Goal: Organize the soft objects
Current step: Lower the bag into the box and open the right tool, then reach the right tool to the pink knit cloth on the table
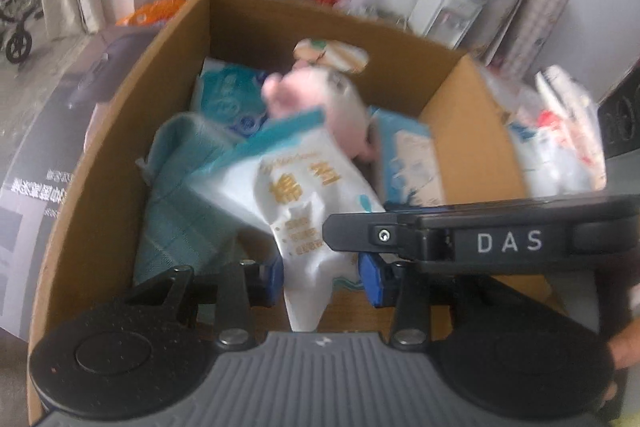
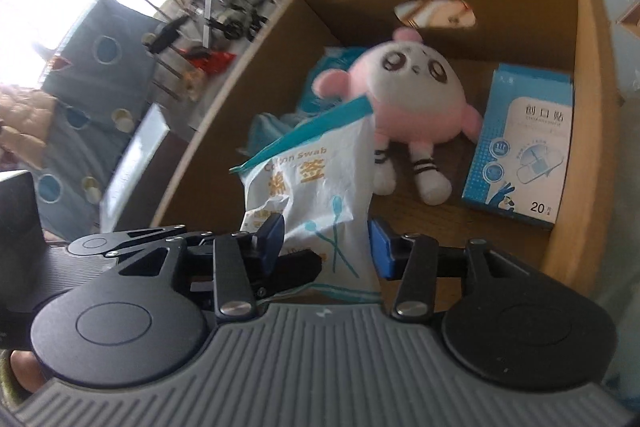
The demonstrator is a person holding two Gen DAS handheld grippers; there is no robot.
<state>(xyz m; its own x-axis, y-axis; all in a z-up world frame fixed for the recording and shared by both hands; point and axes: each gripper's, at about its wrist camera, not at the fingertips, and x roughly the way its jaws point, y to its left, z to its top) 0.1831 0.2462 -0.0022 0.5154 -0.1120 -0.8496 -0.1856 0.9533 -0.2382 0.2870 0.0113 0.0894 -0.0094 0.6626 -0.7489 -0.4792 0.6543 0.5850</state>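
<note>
Both grippers, left [image 1: 322, 277] and right [image 2: 328, 247], bracket a cotton-swab bag [image 2: 316, 183] over an open cardboard box [image 2: 592, 107]; whether either pinches it is unclear. A pink plush [image 2: 412, 99] lies mid-box, a blue packet [image 2: 524, 151] against its right wall.

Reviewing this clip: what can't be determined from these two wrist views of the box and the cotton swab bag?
- Left wrist view: motion blur smears the plush toy and the blue carton; its print is unreadable.
- Both views: the cotton swab bag hangs between the fingers; whether the pads press it cannot be told.
- Right wrist view: the bag and toy hide most of the teal packs behind them.
- Both views: the cardboard box near wall is cut off by the gripper body.
</note>
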